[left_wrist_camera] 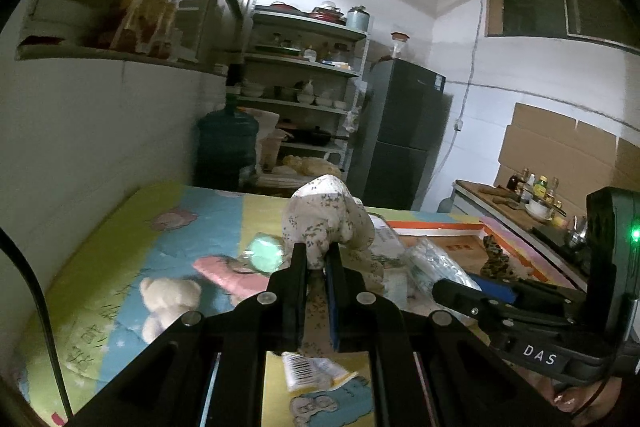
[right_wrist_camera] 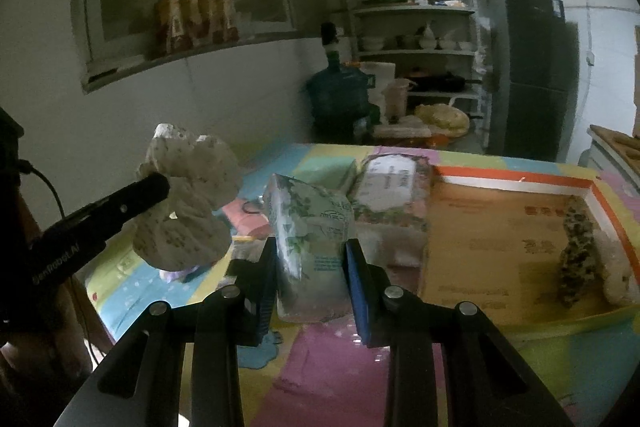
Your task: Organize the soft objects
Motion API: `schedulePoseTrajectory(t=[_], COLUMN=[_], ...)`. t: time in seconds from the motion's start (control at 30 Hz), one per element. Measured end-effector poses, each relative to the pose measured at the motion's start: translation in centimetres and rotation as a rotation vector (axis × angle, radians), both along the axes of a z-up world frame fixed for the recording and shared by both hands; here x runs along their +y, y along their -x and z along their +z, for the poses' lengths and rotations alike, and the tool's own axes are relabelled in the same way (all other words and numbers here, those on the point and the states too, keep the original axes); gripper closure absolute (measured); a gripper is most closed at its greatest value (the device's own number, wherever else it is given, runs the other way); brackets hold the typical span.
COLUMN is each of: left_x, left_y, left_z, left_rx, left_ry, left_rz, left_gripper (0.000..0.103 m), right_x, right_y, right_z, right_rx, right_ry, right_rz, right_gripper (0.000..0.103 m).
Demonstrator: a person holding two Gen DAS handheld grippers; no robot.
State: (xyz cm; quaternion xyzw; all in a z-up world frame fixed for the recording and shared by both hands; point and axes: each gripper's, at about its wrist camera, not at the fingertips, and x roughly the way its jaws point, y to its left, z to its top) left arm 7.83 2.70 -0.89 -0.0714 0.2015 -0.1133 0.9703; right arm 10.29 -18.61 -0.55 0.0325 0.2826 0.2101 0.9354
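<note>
My left gripper (left_wrist_camera: 317, 254) is shut on a white speckled plush toy (left_wrist_camera: 326, 217) and holds it up above the table; the toy also shows in the right wrist view (right_wrist_camera: 188, 195), in the air at the left. My right gripper (right_wrist_camera: 313, 259) is shut on a green floral tissue pack (right_wrist_camera: 310, 239), its bottom touching the mat. An orange-rimmed cardboard tray (right_wrist_camera: 516, 183) lies to the right, with a dark spotted plush (right_wrist_camera: 578, 251) and a white plush (right_wrist_camera: 618, 273) in it.
On the colourful mat (left_wrist_camera: 120, 227) lie a cream teddy bear (left_wrist_camera: 168, 301), a pink item (left_wrist_camera: 232, 275) and a green round thing (left_wrist_camera: 264, 253). A second tissue pack (right_wrist_camera: 390, 187) sits behind the held one. A shelf unit (right_wrist_camera: 416, 27), water jug (right_wrist_camera: 340, 91) and fridge (right_wrist_camera: 532, 67) stand beyond.
</note>
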Motion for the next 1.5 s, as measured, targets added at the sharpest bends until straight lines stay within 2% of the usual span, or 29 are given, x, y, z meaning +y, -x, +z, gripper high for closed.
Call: schedulePoseTrajectory(t=[0.63, 1.5], left_x=[-6.7, -15.3], left_y=[-2.2, -5.1], left_z=[0.7, -0.1], left_rx=[0.008, 0.06], left_ry=[-0.011, -0.039], left_rz=[-0.105, -0.217], left_gripper=[0.094, 0.094], right_x=[-5.7, -14.0], right_y=[-0.2, -0.2], right_z=[0.4, 0.1], right_rx=[-0.01, -0.003], right_ry=[-0.017, -0.043], right_rz=[-0.085, -0.199], right_gripper=[0.07, 0.07])
